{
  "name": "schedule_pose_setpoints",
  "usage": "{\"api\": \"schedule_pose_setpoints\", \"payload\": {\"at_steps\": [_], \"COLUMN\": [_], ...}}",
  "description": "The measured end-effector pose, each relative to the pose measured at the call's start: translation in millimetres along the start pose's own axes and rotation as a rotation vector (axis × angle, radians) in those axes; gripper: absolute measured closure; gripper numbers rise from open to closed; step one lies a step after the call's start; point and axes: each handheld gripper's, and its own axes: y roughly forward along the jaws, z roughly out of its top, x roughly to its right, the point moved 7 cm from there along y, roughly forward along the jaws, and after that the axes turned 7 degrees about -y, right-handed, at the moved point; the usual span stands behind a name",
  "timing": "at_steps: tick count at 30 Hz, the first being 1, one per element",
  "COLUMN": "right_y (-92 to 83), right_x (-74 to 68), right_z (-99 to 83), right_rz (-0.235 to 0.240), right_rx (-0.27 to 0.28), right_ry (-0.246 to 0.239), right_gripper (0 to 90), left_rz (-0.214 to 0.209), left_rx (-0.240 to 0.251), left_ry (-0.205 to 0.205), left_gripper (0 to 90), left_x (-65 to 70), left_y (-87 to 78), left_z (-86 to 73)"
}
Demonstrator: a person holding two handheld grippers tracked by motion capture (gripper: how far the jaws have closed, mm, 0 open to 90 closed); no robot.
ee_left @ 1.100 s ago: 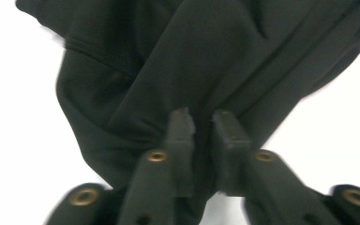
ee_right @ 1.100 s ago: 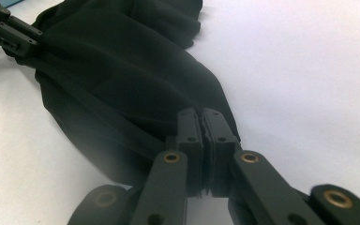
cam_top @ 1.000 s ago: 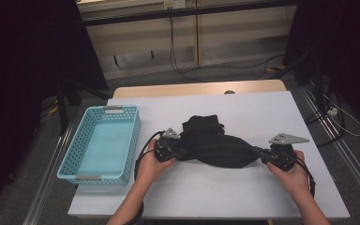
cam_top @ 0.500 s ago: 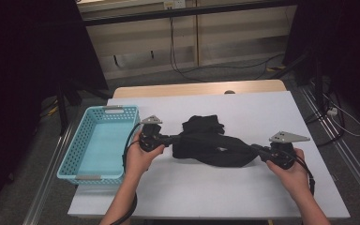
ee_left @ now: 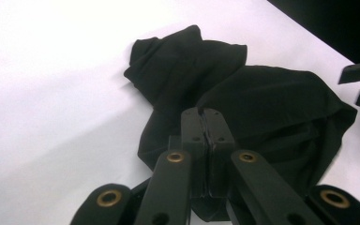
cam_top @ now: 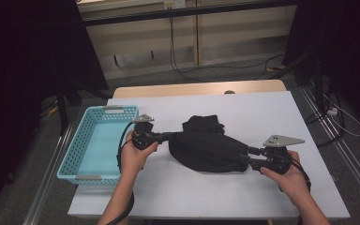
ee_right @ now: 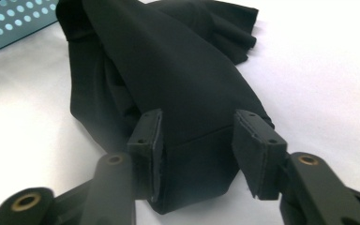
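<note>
On the white table (cam_top: 281, 108) the black garment (cam_top: 208, 150) lies bunched at mid-table, stretched between both hands, and this looks like the hand-off point of a fold or a move toward the basket. The turquoise basket (cam_top: 96, 140) sits just left of it, hollow and waiting, nothing standing between cloth and rim. The left gripper (ee_left: 205, 123) is clamped tight on the garment's near-left edge, jaws pressed together over the fabric. The right gripper (ee_right: 199, 138) has just been opening: its jaws stand apart with the cloth's end between them, pads apparently off it. Next, I'd judge, the left hand carries the cloth alone, so watch for the loose end dragging.
</note>
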Motion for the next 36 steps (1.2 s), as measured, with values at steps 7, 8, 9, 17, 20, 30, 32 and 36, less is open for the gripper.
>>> {"api": "schedule_pose_setpoints", "payload": {"at_steps": [7,8,9,17,20,30,32,36], "right_y": [8.1,9.8,11.4,17.1,19.1,29.4,35.2,38.0], "right_x": [-21.2,-23.5,-24.9,-23.7,-24.1,-34.6,-33.4,-25.6], "right_z": [-9.4,-10.8,-11.8,-16.0,-17.3,-5.3,-6.6,-9.6], "right_rz": [0.035,0.033,0.027,0.001,0.003,0.000,-0.020,-0.050], "right_rx": [-0.058,-0.069,-0.076,-0.102,-0.108,-0.098,-0.120,-0.147], "right_ry": [-0.075,-0.086,-0.093,-0.112,-0.114,-0.171,-0.176,-0.171], "right_gripper": [54.2,53.8,53.2,55.9,59.5,51.8,52.1,75.1], "left_rz": [0.027,0.028,0.029,0.041,0.046,0.030,0.031,0.030], "left_rx": [0.013,0.021,0.027,0.077,0.081,0.046,0.041,0.038], "left_ry": [-0.007,-0.012,-0.016,-0.032,-0.037,-0.012,-0.006,-0.004], "left_gripper": [88.9,88.9,88.9,88.9,89.0,88.9,88.8,88.8], "left_x": [-4.3,-5.2,-6.1,-12.9,-14.0,-5.7,-5.4,-4.8], "left_y": [-2.4,-3.7,-5.0,-17.6,-19.7,-8.3,-7.7,-6.7], "left_z": [0.3,1.0,1.6,8.0,8.5,5.0,4.5,3.8]}}
